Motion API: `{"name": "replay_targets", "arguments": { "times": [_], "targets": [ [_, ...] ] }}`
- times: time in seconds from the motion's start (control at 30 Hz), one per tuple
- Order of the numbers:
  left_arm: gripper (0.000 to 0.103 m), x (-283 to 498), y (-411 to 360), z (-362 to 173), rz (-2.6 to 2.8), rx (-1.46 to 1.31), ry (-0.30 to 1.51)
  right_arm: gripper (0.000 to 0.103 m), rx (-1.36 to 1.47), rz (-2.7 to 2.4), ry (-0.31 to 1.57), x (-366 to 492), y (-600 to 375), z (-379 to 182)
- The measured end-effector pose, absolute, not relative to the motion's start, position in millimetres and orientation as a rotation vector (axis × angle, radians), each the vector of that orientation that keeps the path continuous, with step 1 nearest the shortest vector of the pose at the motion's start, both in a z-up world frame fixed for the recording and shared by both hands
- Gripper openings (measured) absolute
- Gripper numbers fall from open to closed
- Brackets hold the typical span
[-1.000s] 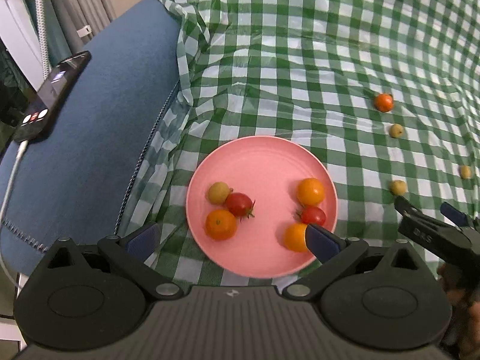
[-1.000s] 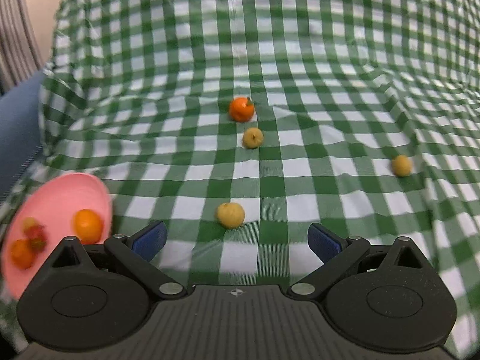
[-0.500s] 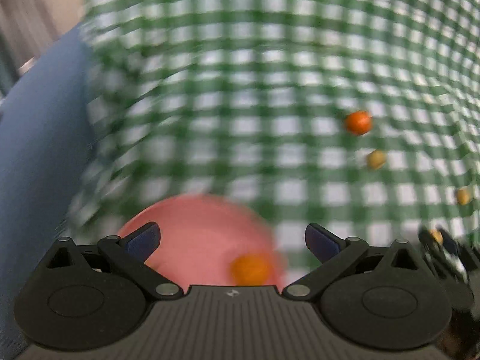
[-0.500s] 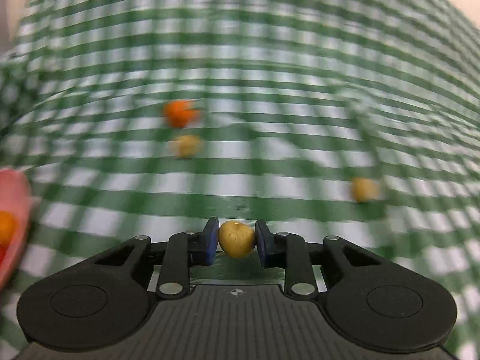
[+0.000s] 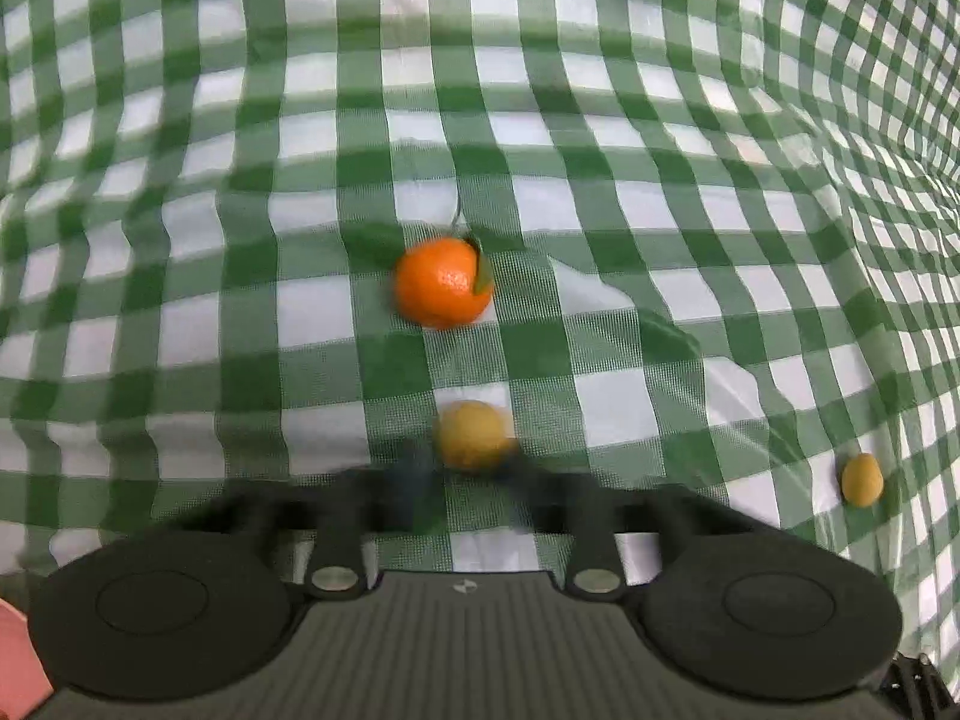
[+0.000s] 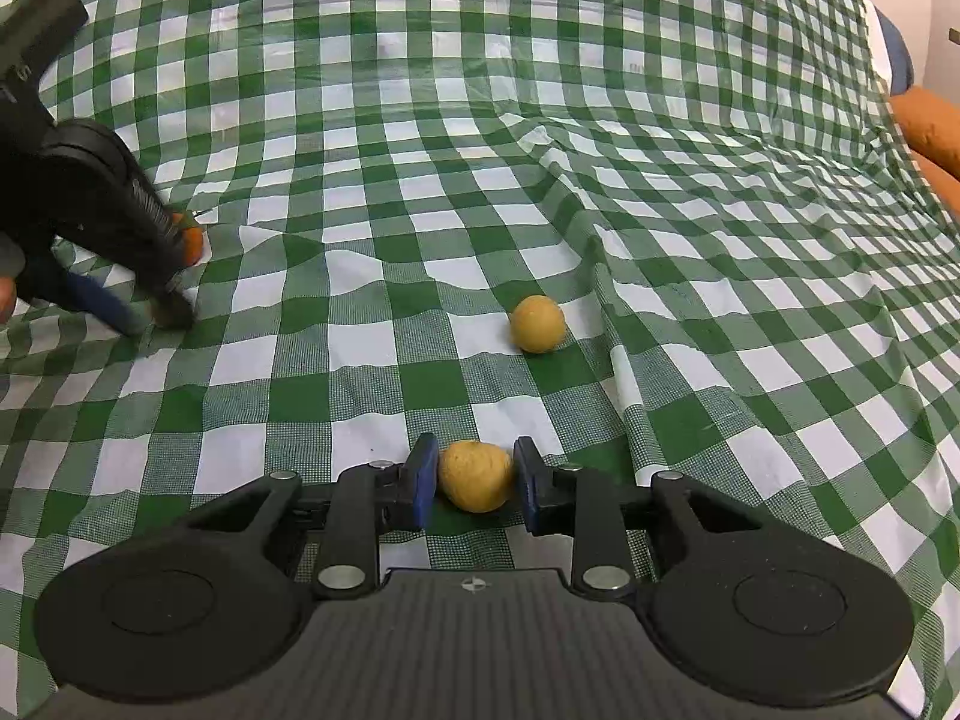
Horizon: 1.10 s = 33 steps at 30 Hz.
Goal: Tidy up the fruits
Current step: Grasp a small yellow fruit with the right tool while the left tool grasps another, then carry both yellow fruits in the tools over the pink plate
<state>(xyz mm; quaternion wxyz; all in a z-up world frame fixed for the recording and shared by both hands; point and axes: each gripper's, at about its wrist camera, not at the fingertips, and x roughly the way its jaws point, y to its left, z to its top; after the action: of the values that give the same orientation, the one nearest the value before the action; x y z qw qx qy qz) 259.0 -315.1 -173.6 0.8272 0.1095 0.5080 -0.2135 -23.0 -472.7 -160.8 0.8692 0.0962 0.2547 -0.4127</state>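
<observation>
In the left wrist view my left gripper [image 5: 471, 462] is shut on a small yellow fruit [image 5: 474, 435]; its fingers are blurred. Just beyond it lies an orange tangerine [image 5: 444, 282] with a green leaf. In the right wrist view my right gripper [image 6: 474, 471] is shut on another yellow fruit [image 6: 476, 476], low over the green checked cloth [image 6: 540, 138]. A third yellow fruit [image 6: 537, 324] lies loose further ahead, and it also shows as the yellow fruit [image 5: 862, 479] at the right of the left wrist view. The left gripper [image 6: 150, 315] stands at the far left and half hides the tangerine [image 6: 193, 243].
A corner of the pink plate [image 5: 15, 654] shows at the bottom left of the left wrist view. The checked cloth is creased, with a raised fold [image 6: 606, 276] right of the loose fruit. An orange cushion [image 6: 927, 126] lies past the cloth's right edge.
The left gripper left the pink plate, swung right and down to the tangerine, and shut on the yellow fruit beside it. The right gripper shut on the nearest yellow fruit.
</observation>
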Motion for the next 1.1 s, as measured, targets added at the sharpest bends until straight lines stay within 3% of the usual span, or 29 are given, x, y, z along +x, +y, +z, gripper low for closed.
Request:
{"name": "replay_targets", "arguments": {
  "times": [0.27,0.8,1.1],
  "targets": [
    [0.026,203.1,-278.2,-133.3,-0.488,0.274,0.953,0.027,0.234,-0.797,0.534,-24.7,-450.1,-140.0],
    [0.026,14.3,-61.7,-49.5,-0.258,0.179,0.921,0.027,0.221,-0.430,0.558,-88.9,-284.2,-77.0],
    [0.026,-29.2,-21.3,-27.0,-0.236,0.119,0.855,0.027,0.168,-0.368,0.534,-101.9,-237.4,-57.4]
  ]
}}
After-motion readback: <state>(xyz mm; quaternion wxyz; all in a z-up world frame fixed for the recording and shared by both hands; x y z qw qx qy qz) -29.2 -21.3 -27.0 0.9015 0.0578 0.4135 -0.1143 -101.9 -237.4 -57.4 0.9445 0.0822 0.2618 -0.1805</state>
